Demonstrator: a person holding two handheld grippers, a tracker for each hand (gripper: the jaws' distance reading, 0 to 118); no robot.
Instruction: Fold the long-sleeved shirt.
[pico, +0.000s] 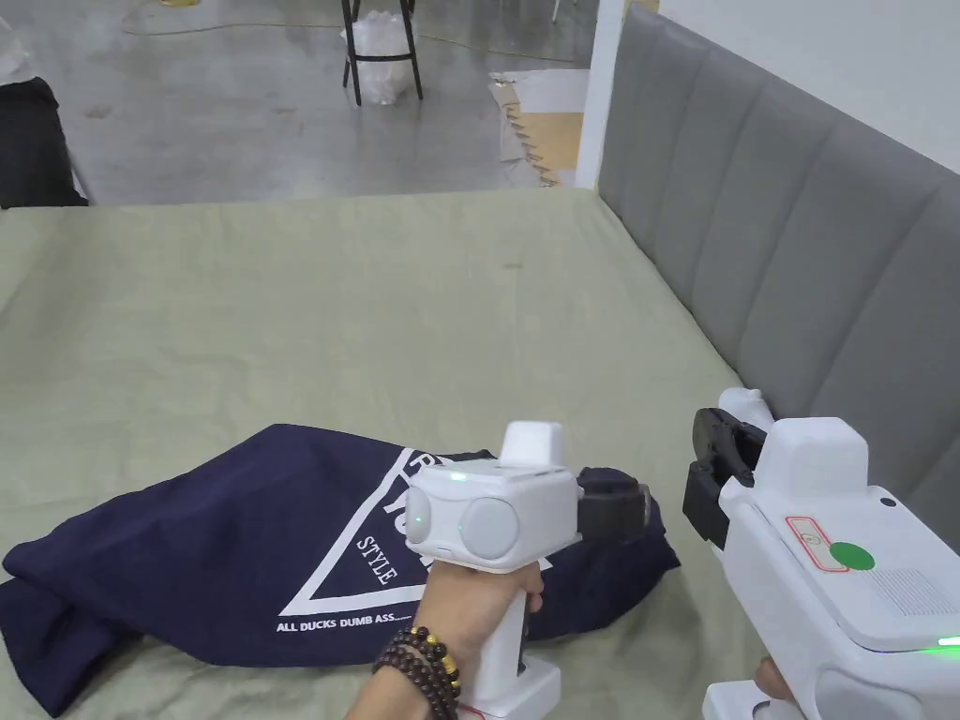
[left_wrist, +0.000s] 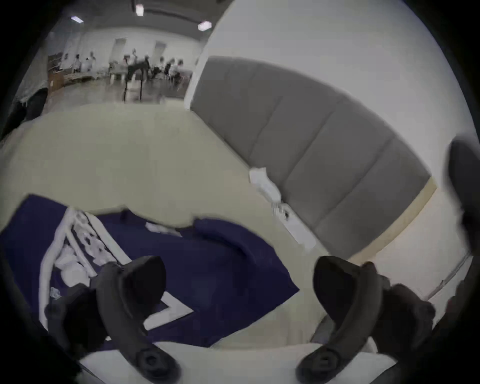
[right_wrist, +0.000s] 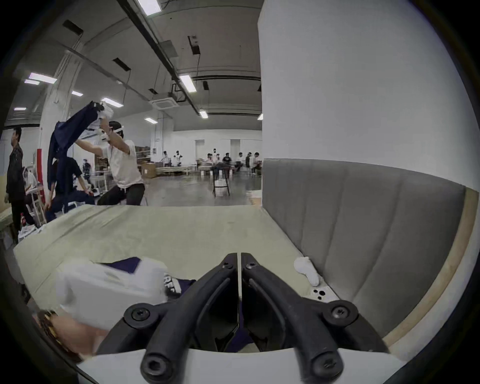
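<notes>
We start at our left gripper (left_wrist: 239, 283): its jaws stand wide apart with nothing between them, hovering over the near right end of the navy shirt (pico: 234, 544). Our right gripper (right_wrist: 239, 259) is pressed closed, its two jaws meeting tip to tip on nothing, held above the sheet just to the right of the shirt's edge and apart from the cloth.

The shirt lies crumpled in a loose heap on the near part of the green bed sheet (pico: 375, 300), its white printed triangle facing up, one end trailing off toward the left. We cannot make out the sleeves; they seem to be bunched underneath or inside the heap, though the left gripper view is too blurred to be sure. A grey padded headboard (pico: 797, 234) runs along the right side of the bed, with a small white sock (right_wrist: 306, 270) lying at its foot.

No fold is done yet, we judge. The risk from here is pinching several layers at once: with the cloth heaped, a blind grab could lift a wad instead of a single edge, leaving the sleeves tangled. Reaching in with the closed right gripper would only shove the fabric along.
</notes>
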